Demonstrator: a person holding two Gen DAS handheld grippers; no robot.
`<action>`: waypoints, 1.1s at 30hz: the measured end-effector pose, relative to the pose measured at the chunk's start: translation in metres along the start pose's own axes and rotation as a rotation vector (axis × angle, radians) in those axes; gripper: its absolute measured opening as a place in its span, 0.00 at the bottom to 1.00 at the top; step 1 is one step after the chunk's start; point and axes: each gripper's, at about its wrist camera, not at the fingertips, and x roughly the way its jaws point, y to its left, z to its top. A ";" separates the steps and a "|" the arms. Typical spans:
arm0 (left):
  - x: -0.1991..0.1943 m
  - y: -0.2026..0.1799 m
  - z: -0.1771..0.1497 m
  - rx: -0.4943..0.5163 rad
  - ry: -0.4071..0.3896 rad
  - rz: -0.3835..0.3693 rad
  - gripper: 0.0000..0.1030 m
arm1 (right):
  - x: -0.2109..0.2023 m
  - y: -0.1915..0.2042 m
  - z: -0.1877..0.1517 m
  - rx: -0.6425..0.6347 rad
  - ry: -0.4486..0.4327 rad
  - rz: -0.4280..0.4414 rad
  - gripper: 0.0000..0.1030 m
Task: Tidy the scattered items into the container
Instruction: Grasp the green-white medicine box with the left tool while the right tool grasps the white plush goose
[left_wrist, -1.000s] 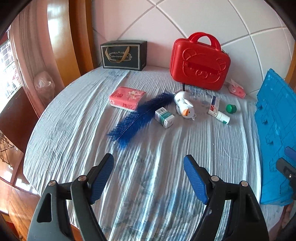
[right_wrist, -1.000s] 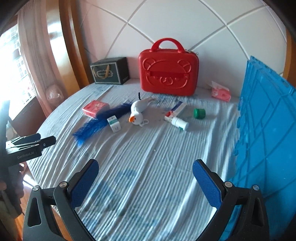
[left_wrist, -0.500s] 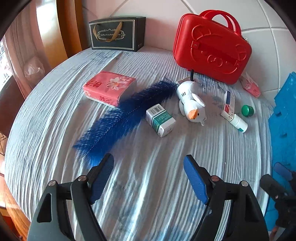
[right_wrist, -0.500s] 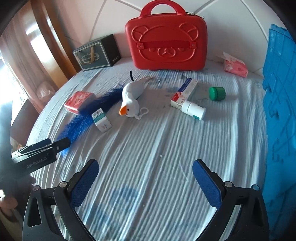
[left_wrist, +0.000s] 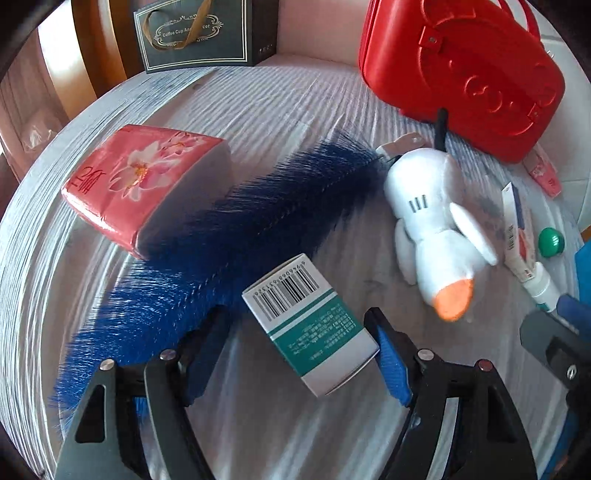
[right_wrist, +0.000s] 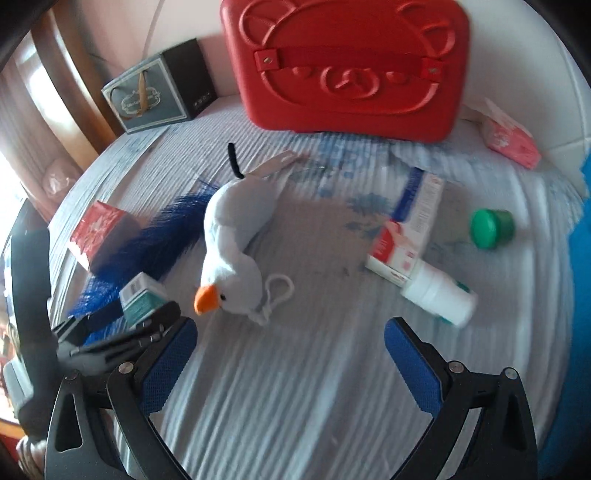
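Round desk (left_wrist: 280, 96) with a striped blue cloth: the left hand-held gripper (left_wrist: 295, 347) is closing around the green-and-white medicine box (left_wrist: 310, 325), pads not touching yet. Right hand-held gripper (right_wrist: 288, 354) gapes empty. Next: squeeze, then lift toward the blue container (right_wrist: 576, 258).

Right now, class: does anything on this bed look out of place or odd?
Yes. The small white bottle lies on its side, apparently uncapped, and a green cap sits apart from it. The blue bottle brush, plush bird and green-and-white carton lie scattered at odd angles.
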 end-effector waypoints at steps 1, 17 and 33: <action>0.000 0.004 0.000 0.018 -0.017 0.015 0.68 | 0.007 0.004 0.003 -0.014 0.005 0.006 1.00; 0.002 0.017 -0.002 0.067 -0.131 0.004 0.74 | 0.076 0.027 0.003 -0.099 -0.105 0.035 1.00; -0.010 0.012 -0.016 0.090 -0.097 -0.007 0.35 | 0.068 0.035 0.002 -0.177 -0.077 -0.013 0.46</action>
